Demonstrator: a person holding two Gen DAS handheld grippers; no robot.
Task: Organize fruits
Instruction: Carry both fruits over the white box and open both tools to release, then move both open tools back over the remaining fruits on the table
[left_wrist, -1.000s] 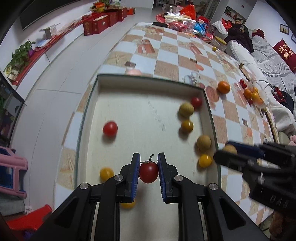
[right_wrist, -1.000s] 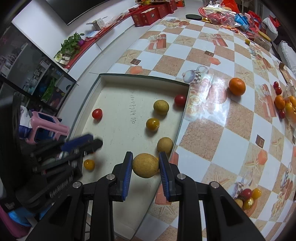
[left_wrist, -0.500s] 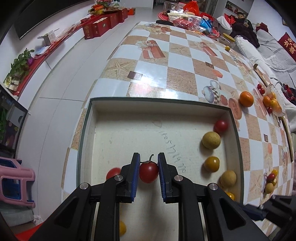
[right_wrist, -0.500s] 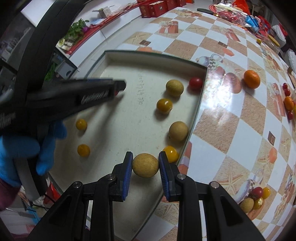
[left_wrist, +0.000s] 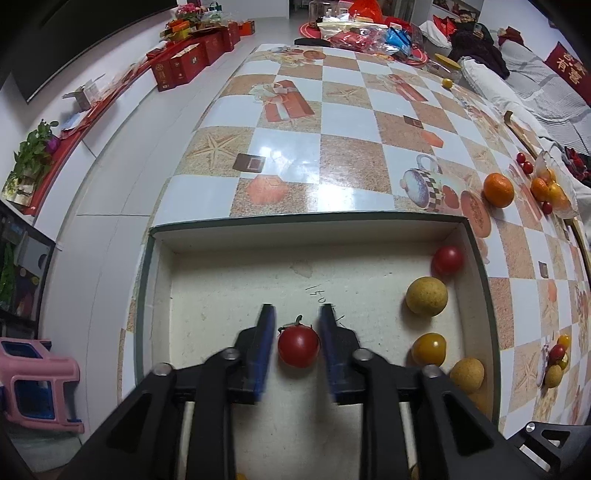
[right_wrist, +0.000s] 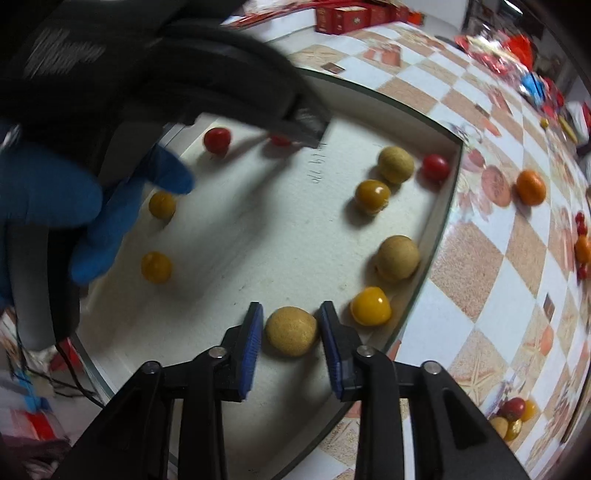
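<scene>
A shallow white tray (left_wrist: 306, 230) lies on the checkered table and holds several red, yellow and tan fruits. My left gripper (left_wrist: 297, 334) has opened a little; a red cherry tomato (left_wrist: 298, 346) sits between its blue pads, low over the tray floor, with small gaps on both sides. My right gripper (right_wrist: 291, 332) has also opened slightly around a tan round fruit (right_wrist: 291, 331) that rests on the tray floor near the tray's right wall. In the right wrist view the left gripper's body (right_wrist: 147, 74) and a blue-gloved hand (right_wrist: 74, 206) cover the tray's left part.
An orange (left_wrist: 498, 189) lies on the table right of the tray, with a pile of small fruits (left_wrist: 546, 188) beyond it. More small fruits (right_wrist: 513, 417) sit near the table's front right. A pink stool (left_wrist: 33, 384) stands on the floor at left.
Both grippers moved down toward the tray floor and their jaws parted slightly. The left gripper advanced toward the tray's far wall; the right one shifted left over the tray.
</scene>
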